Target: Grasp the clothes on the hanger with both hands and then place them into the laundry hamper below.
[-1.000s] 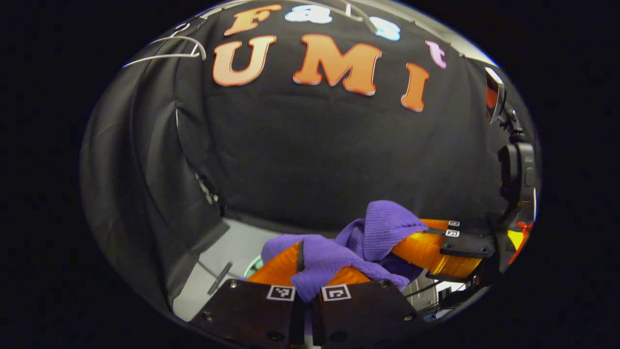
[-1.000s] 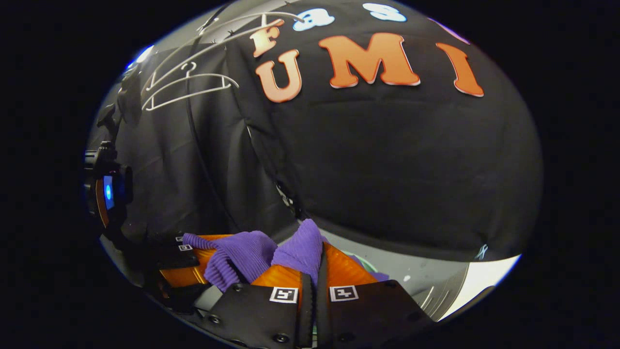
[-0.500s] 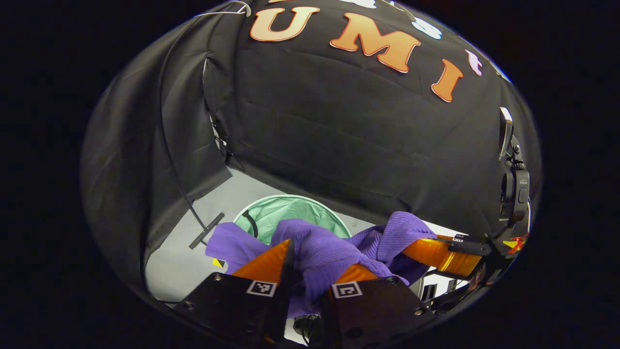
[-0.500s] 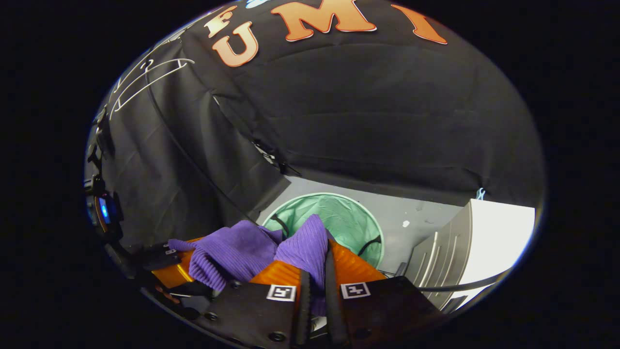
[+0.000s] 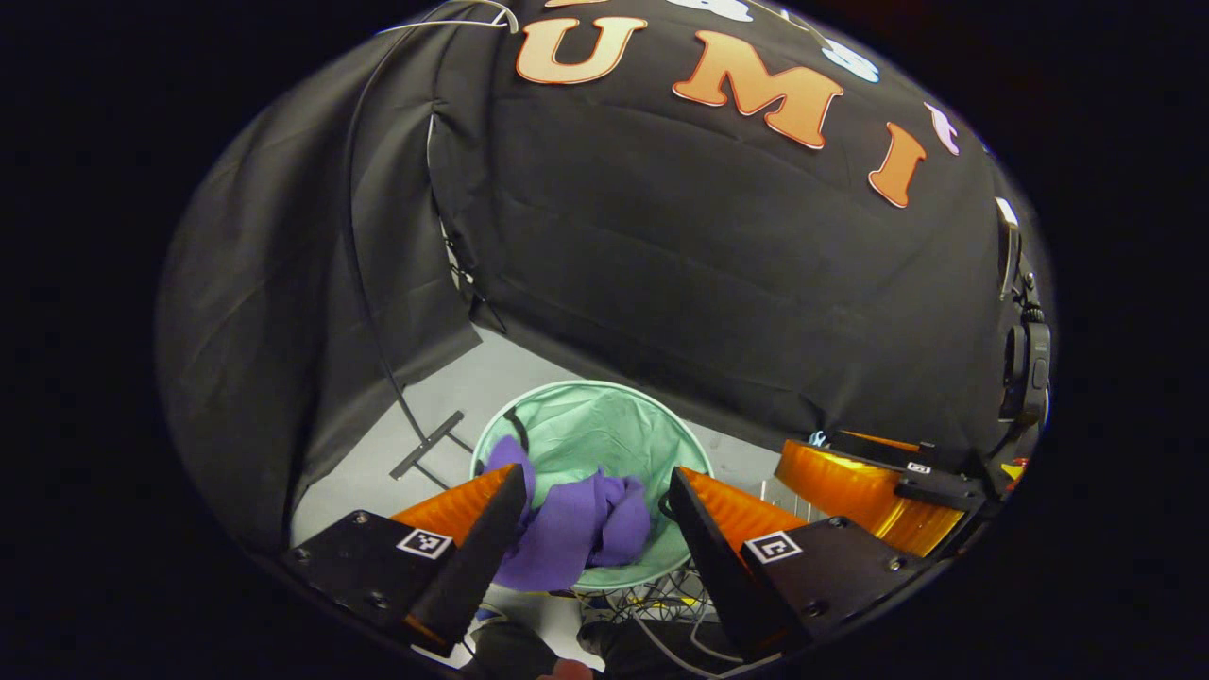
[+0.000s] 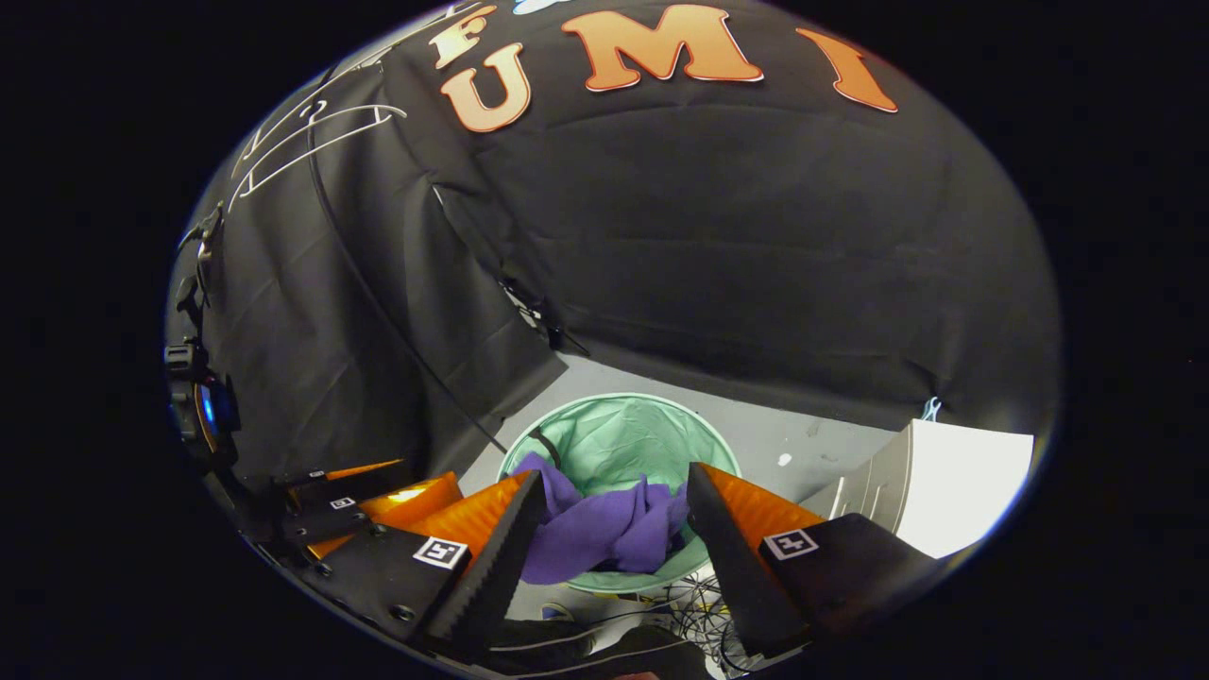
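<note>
The left gripper view looks down between the wide-spread fingers of the left hand-held gripper [image 5: 595, 491], which holds nothing. Below, the purple clothes [image 5: 576, 529] lie bunched in the green hamper [image 5: 604, 430], on the side nearer the camera, one fold lapping the near-left rim. The same view catches the right hand-held gripper [image 5: 855, 482] off at the right edge, partly cut off.

The right gripper view adds white hangers [image 6: 312, 142] high on the left, bare against the black cloth wall, and a white cabinet [image 6: 945, 482] just right of the hamper [image 6: 623, 434]. Here the right hand-held gripper [image 6: 614, 491] is also spread wide and empty above the clothes [image 6: 604, 529].

Grey floor [image 5: 444, 397] rings the hamper, with the wall close behind it. Cables below the hamper's near rim are tangled and hard to make out.
</note>
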`<state>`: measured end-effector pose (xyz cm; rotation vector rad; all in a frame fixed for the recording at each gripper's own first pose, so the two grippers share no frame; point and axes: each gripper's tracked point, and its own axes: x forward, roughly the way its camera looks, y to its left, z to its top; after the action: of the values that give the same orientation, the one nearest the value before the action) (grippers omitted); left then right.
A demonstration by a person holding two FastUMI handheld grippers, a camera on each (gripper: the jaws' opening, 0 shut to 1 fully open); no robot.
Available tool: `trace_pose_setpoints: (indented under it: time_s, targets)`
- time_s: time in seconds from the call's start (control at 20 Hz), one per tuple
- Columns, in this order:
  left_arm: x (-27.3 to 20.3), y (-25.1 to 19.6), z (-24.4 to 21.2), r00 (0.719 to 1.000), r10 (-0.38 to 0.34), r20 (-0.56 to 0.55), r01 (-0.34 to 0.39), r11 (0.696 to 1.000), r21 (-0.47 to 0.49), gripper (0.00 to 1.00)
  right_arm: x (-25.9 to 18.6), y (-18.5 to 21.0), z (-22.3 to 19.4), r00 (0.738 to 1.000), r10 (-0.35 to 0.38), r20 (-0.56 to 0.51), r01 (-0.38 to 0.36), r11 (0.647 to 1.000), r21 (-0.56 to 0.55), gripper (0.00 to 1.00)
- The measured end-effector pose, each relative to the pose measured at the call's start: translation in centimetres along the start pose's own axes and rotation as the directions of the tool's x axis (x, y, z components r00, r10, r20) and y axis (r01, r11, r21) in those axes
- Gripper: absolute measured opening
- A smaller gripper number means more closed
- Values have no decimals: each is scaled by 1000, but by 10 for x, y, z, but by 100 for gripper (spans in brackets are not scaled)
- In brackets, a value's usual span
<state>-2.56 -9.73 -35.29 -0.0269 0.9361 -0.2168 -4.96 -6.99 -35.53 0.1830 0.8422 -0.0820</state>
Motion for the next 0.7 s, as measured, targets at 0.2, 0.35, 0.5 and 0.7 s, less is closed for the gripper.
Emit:
trace_pose_setpoints:
  time_s: [0.2, 0.35, 0.5, 0.7]
  targets:
    - [-17, -4, 17, 999, -7, 49, 8, 1000, -21, 98, -11, 0, 3, 1000, 1, 14, -1, 1000, -13, 99]
    - [-37, -12, 46, 990, 0, 138, 7, 999, -49, 97, -27, 10, 21, 997, 40, 67, -39, 999, -22, 98]
    - [-56, -13, 64, 976, 33, 217, -15, 996, -84, 97, -49, 0, 51, 981, 22, 191, -5, 996, -89, 98]
    - [-104, -12, 92, 938, 86, 336, -55, 993, -101, 97, -97, 2, 77, 953, 29, 301, 3, 995, -104, 98]
